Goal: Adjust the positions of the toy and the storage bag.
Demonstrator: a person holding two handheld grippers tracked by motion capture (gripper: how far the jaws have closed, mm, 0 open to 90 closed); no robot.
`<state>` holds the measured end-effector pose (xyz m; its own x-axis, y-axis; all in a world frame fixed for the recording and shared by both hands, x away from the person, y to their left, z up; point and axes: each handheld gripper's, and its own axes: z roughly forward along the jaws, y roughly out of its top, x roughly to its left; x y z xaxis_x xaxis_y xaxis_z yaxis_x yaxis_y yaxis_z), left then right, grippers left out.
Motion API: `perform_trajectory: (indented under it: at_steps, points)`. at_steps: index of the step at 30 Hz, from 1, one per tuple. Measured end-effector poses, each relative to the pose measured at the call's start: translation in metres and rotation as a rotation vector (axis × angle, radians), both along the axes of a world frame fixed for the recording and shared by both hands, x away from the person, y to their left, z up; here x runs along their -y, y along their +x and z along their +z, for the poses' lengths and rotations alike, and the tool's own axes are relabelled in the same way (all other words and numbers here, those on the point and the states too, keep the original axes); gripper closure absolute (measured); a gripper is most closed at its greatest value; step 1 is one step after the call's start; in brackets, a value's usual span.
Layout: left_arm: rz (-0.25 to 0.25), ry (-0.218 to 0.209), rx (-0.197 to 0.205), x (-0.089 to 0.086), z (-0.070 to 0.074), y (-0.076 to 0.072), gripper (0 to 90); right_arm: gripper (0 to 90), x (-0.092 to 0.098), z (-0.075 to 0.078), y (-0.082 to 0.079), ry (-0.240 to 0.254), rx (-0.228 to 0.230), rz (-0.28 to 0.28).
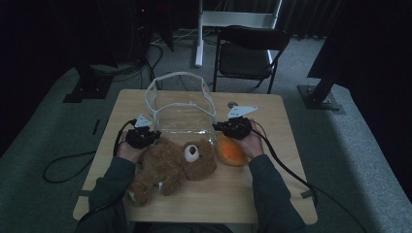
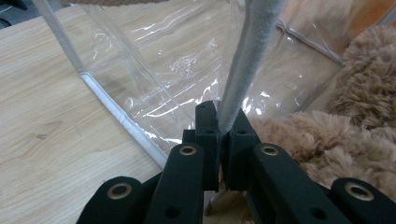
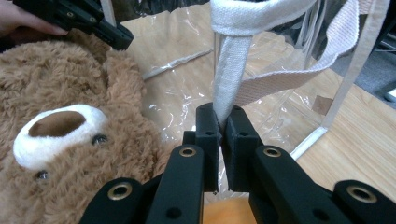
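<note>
Clear bag [image 1: 180, 104], both grippers' fingers clamped on its straps, stands on wooden table [image 1: 272, 194], carpeted room.

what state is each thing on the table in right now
clear bag: standing on the table, mouth open
left gripper: shut on the bag's white trim
right gripper: shut on the bag's white strap
teddy bear: lying on the table in front of the bag, not held
orange plush: lying beside the bear under the right hand, not held
folding chair: unfolded, nobody on it

High view dim, murky edges; gripper views brighter, plastic glare.
</note>
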<state>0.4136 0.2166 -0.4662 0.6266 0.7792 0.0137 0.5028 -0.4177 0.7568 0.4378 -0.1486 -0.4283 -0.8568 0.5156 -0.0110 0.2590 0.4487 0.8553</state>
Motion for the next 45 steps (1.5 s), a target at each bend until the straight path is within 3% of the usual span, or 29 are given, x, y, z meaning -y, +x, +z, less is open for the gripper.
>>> perform_trajectory:
  at_steps: [8, 18, 26, 27, 28, 29, 38, 41, 45]
  points:
    - [-0.027, -0.032, -0.002, 0.002, -0.003, -0.003, 86.9, 85.3, 0.005, -0.002, -0.022, 0.002, 0.014, 0.005]
    - [-0.057, -0.038, -0.002, 0.008, -0.004, -0.009, 86.5, 85.0, 0.011, -0.003, -0.043, 0.006, 0.025, 0.019]
    - [-0.072, -0.039, -0.003, 0.010, -0.004, -0.011, 86.3, 84.5, 0.015, -0.003, -0.049, 0.008, 0.028, 0.025]
    - [-0.073, -0.043, -0.006, 0.010, -0.004, -0.010, 86.2, 78.2, 0.016, -0.004, -0.047, 0.018, 0.025, 0.027]
    - [-0.076, -0.045, -0.007, 0.009, -0.004, -0.010, 86.2, 78.2, 0.016, -0.004, -0.047, 0.018, 0.025, 0.027]
    - [-0.079, -0.054, -0.009, 0.007, -0.004, -0.009, 85.8, 69.9, 0.017, -0.006, -0.046, 0.007, 0.028, 0.018]
    - [-0.076, -0.059, -0.018, 0.004, -0.008, -0.008, 84.4, 51.8, 0.028, -0.010, -0.041, -0.014, 0.019, 0.001]
    - [-0.077, -0.058, -0.019, 0.004, -0.008, -0.008, 84.4, 50.8, 0.036, -0.011, -0.041, -0.030, 0.018, 0.010]
    - [-0.080, -0.057, -0.022, 0.005, -0.008, -0.007, 84.4, 53.4, 0.053, -0.012, -0.038, -0.021, 0.026, -0.044]
